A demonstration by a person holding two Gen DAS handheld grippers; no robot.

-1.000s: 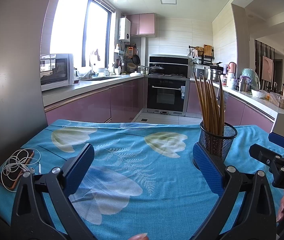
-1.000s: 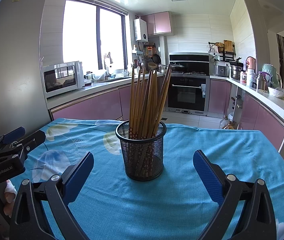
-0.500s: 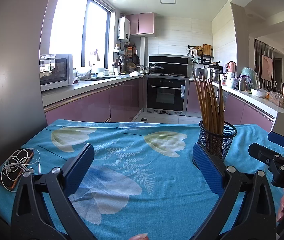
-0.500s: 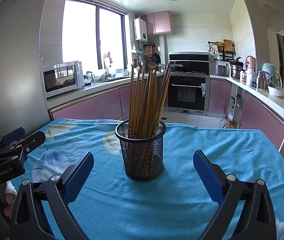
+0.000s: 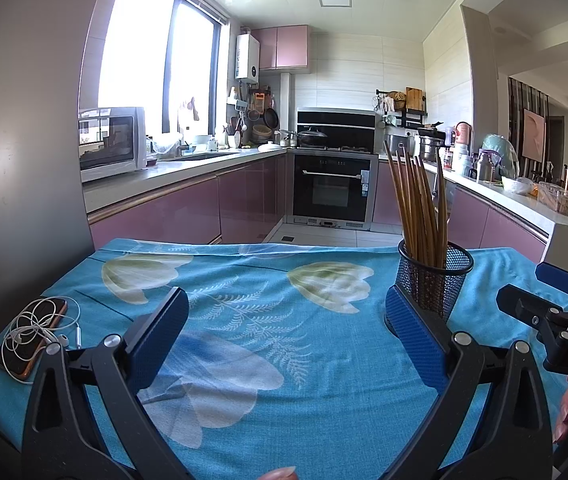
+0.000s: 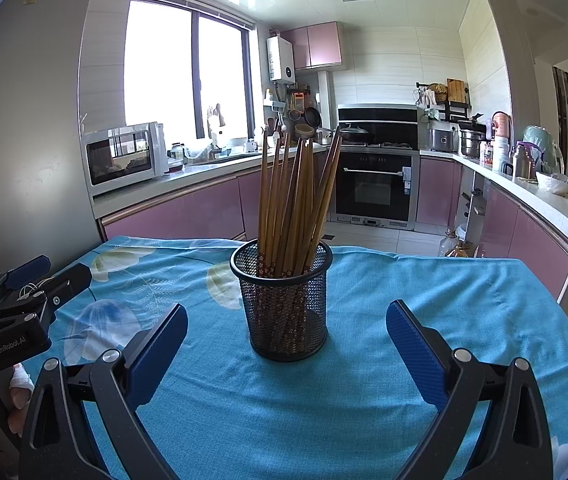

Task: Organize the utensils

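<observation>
- Nearest, the right gripper [image 6: 286, 350] hovers low over the counter [image 6: 464, 304], which is covered in a blue floral cloth. Its blue-padded fingers [image 6: 414, 350] are spread wide and grip nothing.
- Straight ahead of those fingers, centred in the gap between them but a little beyond the tips, stands a black mesh holder [image 6: 284, 300]. It is upright on the cloth, and nothing touches it.
- A bundle of brown chopsticks [image 6: 296, 196] stands in the holder. Their long axes run almost vertical and fan out slightly at the top, well above the level of the fingers.
- The left gripper [image 5: 286, 338] is also spread wide and empty. It hovers to the left of the right one, and from its view the holder lies off to the right, just behind its right finger [image 5: 414, 342].
- By my reading, the right gripper is the one lined up with the holder, so it is better placed to reach the chopsticks.
- At the counter's far left edge lies a phone [image 5: 30, 338] with white earphones [image 5: 44, 326] coiled on it, well apart from the holder.
- Beyond is a kitchen with pink cabinets and a black oven.
</observation>
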